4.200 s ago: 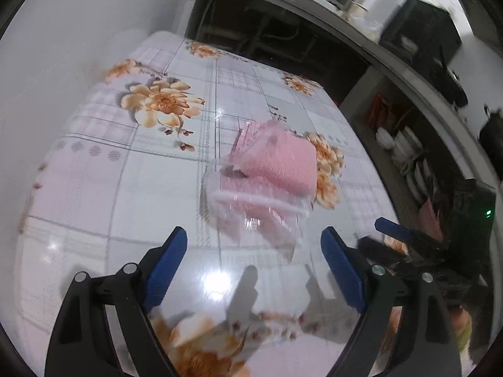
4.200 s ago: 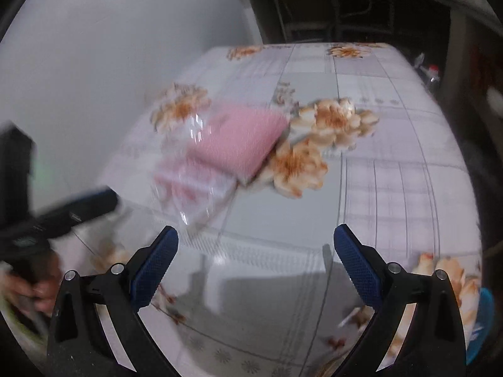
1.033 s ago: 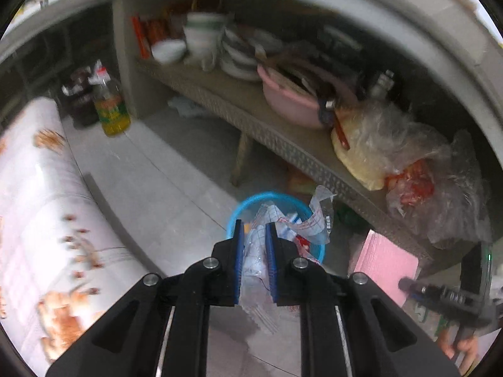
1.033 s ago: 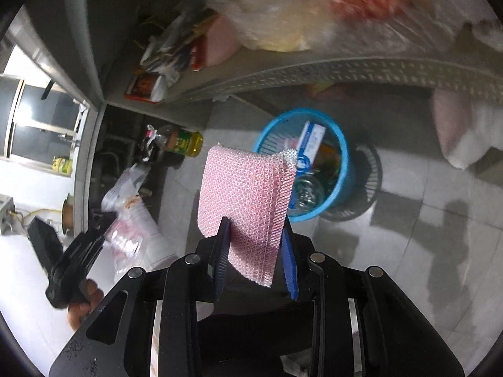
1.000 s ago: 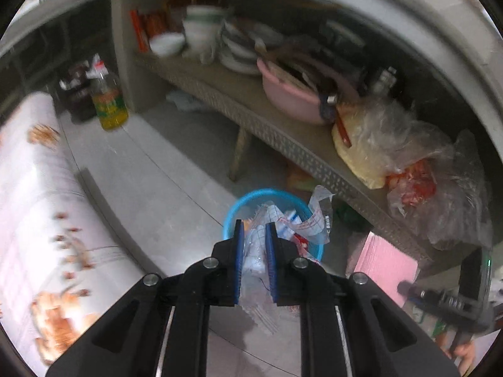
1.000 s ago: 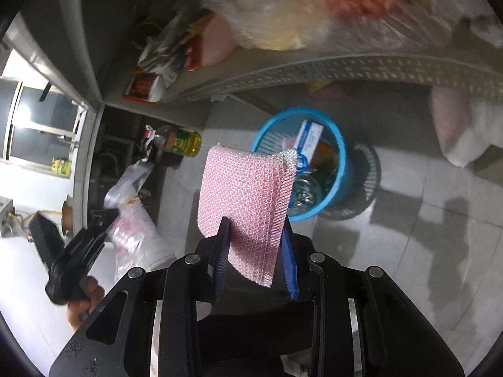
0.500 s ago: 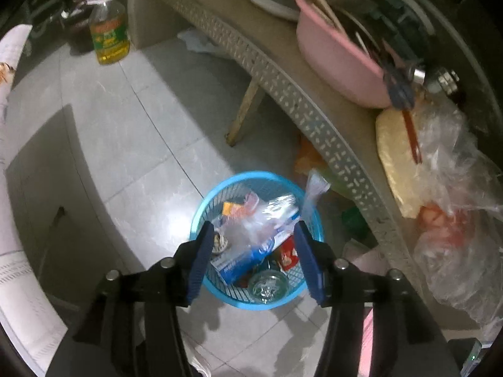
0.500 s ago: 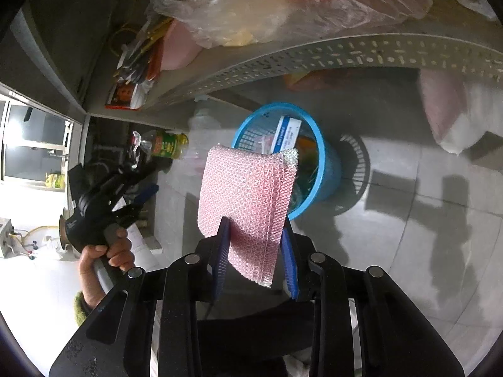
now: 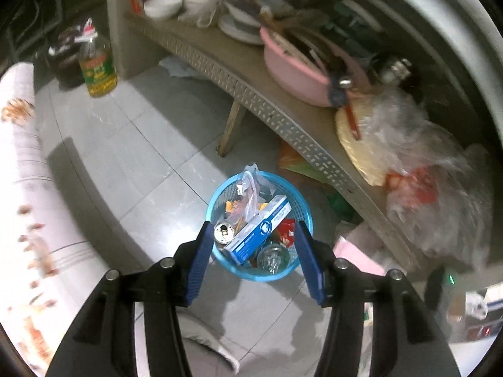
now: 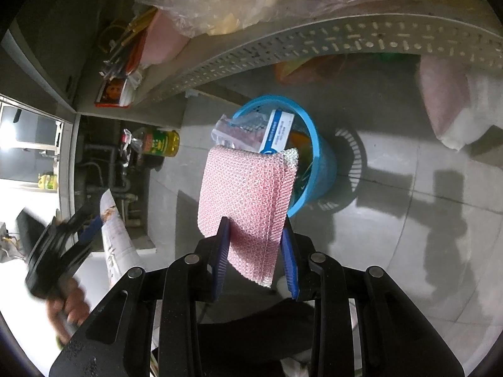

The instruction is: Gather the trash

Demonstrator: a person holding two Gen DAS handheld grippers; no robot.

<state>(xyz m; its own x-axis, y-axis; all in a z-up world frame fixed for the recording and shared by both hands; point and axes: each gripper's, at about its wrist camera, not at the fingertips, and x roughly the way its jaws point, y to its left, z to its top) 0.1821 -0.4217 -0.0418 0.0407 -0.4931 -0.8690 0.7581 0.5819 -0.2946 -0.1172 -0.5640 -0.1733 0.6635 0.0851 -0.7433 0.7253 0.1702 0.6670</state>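
Observation:
A blue trash basket point(image 9: 301, 202) stands on the tiled floor under a shelf. The clear plastic wrapper point(image 9: 250, 188) lies in it with a blue-and-white box point(image 9: 261, 231), a can and other trash. My left gripper point(image 9: 255, 262) is open and empty just above the basket. My right gripper point(image 10: 255, 251) is shut on a pink mesh sponge point(image 10: 248, 194) and holds it upright in front of the basket point(image 10: 322, 154), above the floor. The left gripper point(image 10: 59, 251) shows blurred at the lower left of the right wrist view.
A perforated shelf point(image 9: 276, 110) above the basket carries a pink basin point(image 9: 292, 69), dishes and plastic bags point(image 9: 424, 169). A yellow oil bottle point(image 9: 97, 69) stands on the floor at the far left. The flowered tablecloth's edge point(image 9: 22, 169) hangs on the left.
My left gripper opened and let the plastic wrapper drop into the basket, then drew back a little. My right gripper still holds the sponge, a bit nearer the basket.

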